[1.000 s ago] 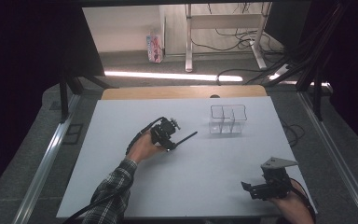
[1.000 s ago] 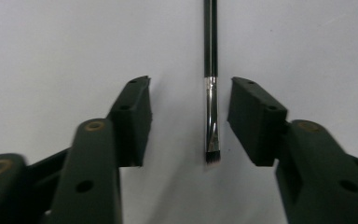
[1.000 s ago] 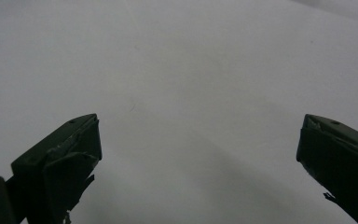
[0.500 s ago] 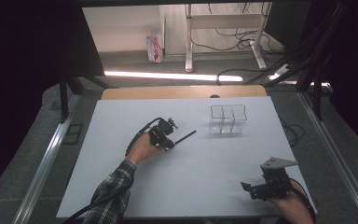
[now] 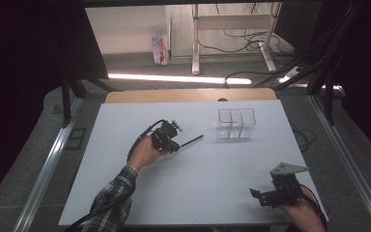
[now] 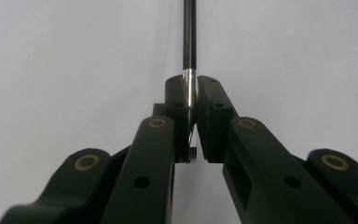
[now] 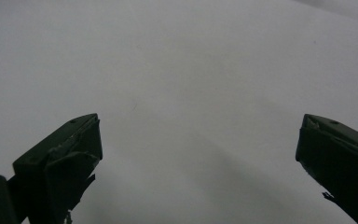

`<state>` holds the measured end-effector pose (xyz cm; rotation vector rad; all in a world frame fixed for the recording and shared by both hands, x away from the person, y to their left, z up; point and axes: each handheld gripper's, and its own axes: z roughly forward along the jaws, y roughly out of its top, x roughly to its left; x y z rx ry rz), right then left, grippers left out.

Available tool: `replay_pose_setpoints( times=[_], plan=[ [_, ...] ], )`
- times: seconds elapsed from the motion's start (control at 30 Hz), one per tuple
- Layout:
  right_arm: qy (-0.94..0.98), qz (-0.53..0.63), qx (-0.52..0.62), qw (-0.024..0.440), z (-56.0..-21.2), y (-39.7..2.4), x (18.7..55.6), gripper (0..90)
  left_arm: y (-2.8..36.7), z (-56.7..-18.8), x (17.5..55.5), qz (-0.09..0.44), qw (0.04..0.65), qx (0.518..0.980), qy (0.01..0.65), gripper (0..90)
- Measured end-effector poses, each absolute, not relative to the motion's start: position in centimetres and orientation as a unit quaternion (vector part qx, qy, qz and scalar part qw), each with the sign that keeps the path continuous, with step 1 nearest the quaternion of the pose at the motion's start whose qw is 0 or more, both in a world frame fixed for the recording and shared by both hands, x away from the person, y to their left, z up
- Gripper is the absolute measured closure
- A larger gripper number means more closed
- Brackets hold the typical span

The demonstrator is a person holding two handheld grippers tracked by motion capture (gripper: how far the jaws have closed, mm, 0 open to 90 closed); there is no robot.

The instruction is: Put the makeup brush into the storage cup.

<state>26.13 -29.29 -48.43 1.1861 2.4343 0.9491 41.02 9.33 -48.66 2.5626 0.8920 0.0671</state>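
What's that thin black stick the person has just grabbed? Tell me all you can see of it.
The black stick is a slim, straight rod, pen-like, dark along its length with a shiny silvery band at the gripped end. The left gripper is shut on that end. The rest juts out toward the clear compartment box, over the white table, stopping short of it.

The right gripper (image 7: 198,154) has its two black jaws rising from the lower left and lower right of the frame, spread wide apart, with bare white table (image 7: 191,70) between them.
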Motion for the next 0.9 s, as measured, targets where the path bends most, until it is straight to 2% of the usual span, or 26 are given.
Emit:
replay_pose_setpoints(
  times=[0.47, 0.9],
  plan=[
    [0.843, 0.325, 0.407, 0.136, -48.5, -29.3, 26.2, 0.4, 11.3, -47.3, 39.1, 0.027, 0.274, 0.904, 0.326, 84.6],
    [0.843, 0.323, 0.408, 0.135, -48.5, -29.3, 26.2, 0.4, 11.9, -47.7, 38.9, 0.033, 0.278, 0.903, 0.326, 84.8]
  ],
)
